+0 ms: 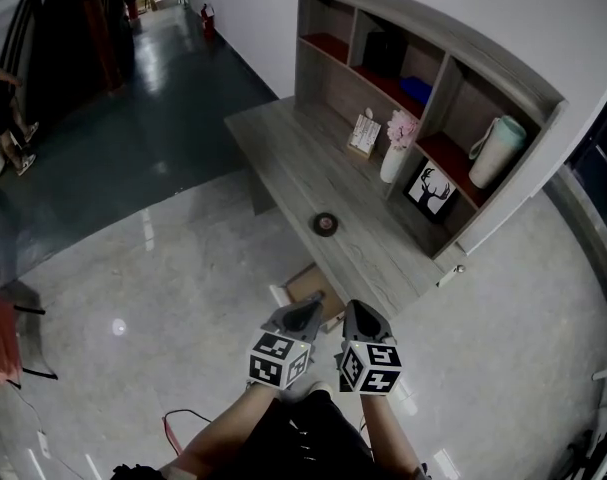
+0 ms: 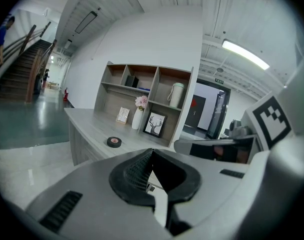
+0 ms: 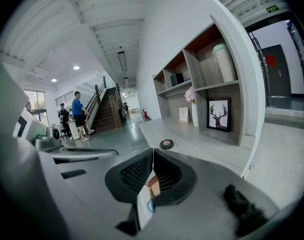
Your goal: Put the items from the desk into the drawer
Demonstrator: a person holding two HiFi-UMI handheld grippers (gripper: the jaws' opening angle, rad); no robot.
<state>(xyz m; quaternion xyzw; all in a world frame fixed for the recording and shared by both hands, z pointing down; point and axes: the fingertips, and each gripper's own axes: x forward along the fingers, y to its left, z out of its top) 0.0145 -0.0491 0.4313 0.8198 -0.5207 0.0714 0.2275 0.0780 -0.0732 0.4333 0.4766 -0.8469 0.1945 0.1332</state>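
Note:
A black tape roll (image 1: 326,224) lies flat in the middle of the grey wooden desk (image 1: 283,148). The left gripper view shows the roll (image 2: 113,142) ahead and to the left; in the right gripper view the roll (image 3: 166,144) sits just beyond the jaw tips. A small drawer knob (image 1: 459,269) shows at the desk's right end, with the front closed. Both grippers hang side by side over the floor, short of the desk's near edge. My left gripper (image 1: 309,309) is shut and empty, and my right gripper (image 1: 355,311) is shut and empty too.
Against the hutch (image 1: 433,68) stand a small card (image 1: 364,133), a white vase of pink flowers (image 1: 396,148) and a framed deer picture (image 1: 432,190). A mint jug (image 1: 497,151) sits on a shelf. A cardboard box (image 1: 313,288) lies under the desk. People (image 3: 79,115) stand by the far stairs.

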